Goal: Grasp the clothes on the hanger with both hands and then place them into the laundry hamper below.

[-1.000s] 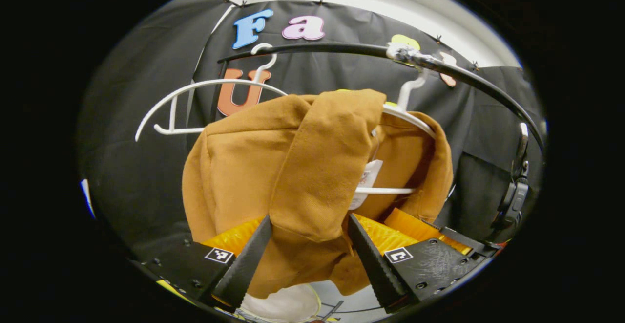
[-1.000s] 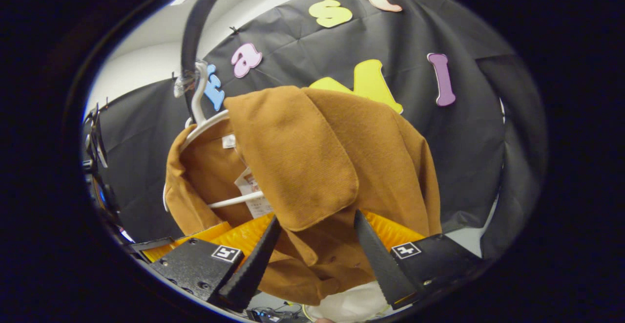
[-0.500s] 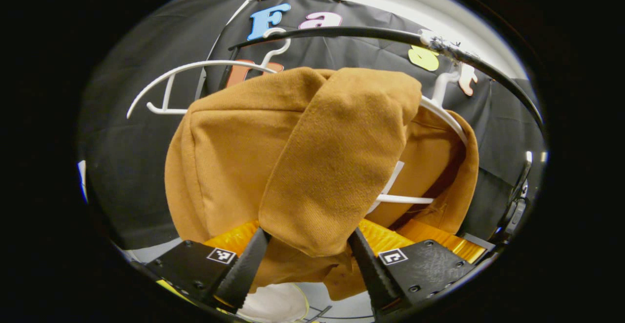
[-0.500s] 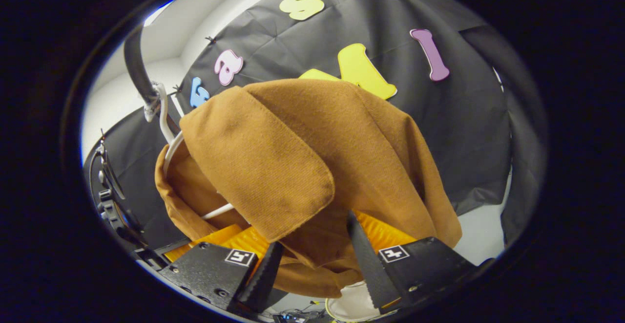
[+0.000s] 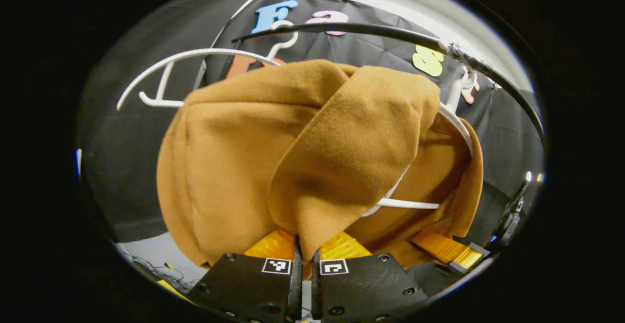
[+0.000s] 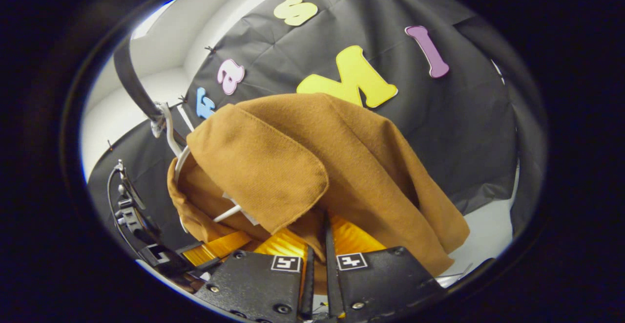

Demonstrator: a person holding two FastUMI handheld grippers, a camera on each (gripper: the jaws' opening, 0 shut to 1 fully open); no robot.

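A brown jacket (image 5: 254,157) hangs on a white hanger (image 5: 454,118) from a black rail (image 5: 390,32). In the left gripper view my left gripper (image 5: 303,264) is shut on a fold of the jacket's collar flap, the cloth pinched between both fingers. The right gripper view shows the same brown jacket (image 6: 371,166) from its other side, on the white hanger (image 6: 171,139). My right gripper (image 6: 317,269) is shut on the lower edge of the cloth under the flap. The other gripper (image 6: 146,235) shows at the lower left of the right gripper view.
A second, bare white hanger (image 5: 166,76) hangs on the rail to the left of the jacket. The black cloth wall (image 6: 464,118) stands close behind. Pale floor (image 6: 488,225) shows below the jacket's hem.
Both grippers have gone from open around the jacket's folds to shut on the cloth. Both have also moved in closer to the jacket.
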